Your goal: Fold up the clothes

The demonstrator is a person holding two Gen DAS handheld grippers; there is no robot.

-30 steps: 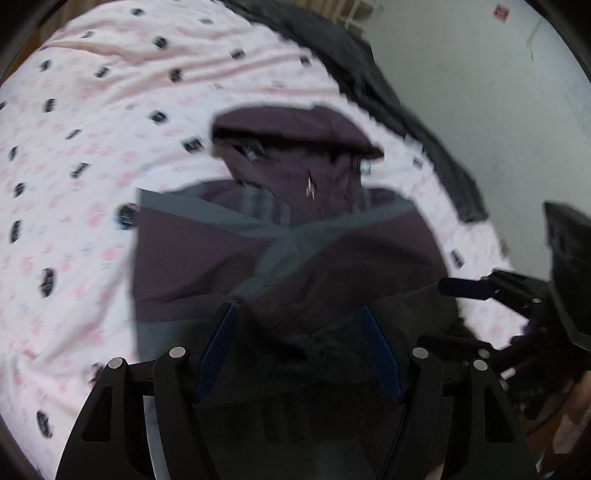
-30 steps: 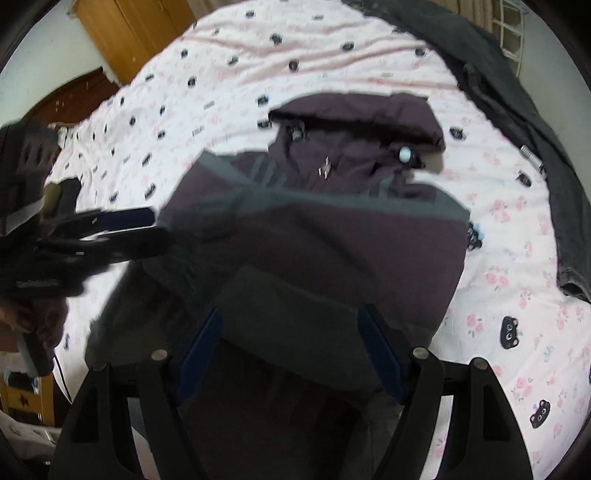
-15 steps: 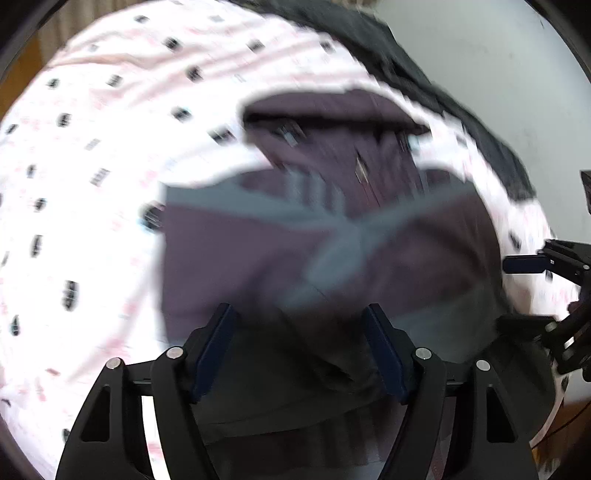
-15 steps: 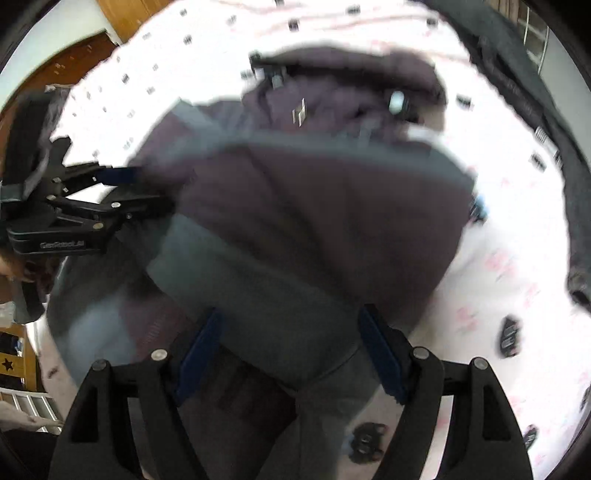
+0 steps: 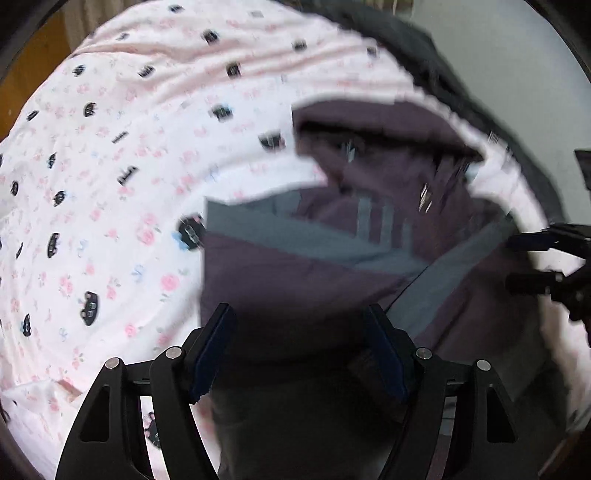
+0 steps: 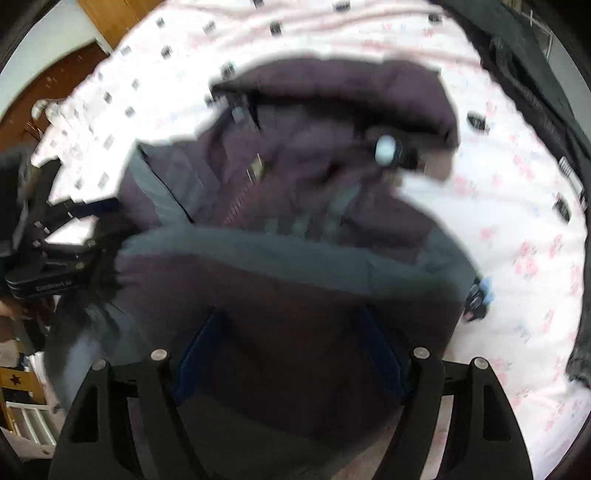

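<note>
A purple and grey hooded jacket [image 5: 332, 266] lies spread on the bed, hood [image 5: 388, 122] at the far end and sleeves folded across the body. My left gripper [image 5: 299, 343] hangs over its near left part, jaws wide and open, dark fabric below them. In the right wrist view the same jacket [image 6: 295, 258] fills the middle. My right gripper [image 6: 291, 343] stands open over the near hem, its pads not pressing on cloth. Each gripper shows in the other's view, left gripper [image 6: 99, 225] and right gripper [image 5: 517, 262], both with fingers apart at the jacket's sides.
The bed has a pink sheet [image 5: 129, 184] printed with flowers and small dark cats. A dark grey garment [image 6: 535, 92] lies along the far right edge by the white wall [image 5: 517, 55]. A wooden door [image 6: 107, 14] stands beyond the bed. A hand [image 6: 7, 317] holds the left gripper.
Both grippers have come closer to the jacket and lower over it, so it fills more of each view. The right one moved farther. Their jaws look as wide as before.
</note>
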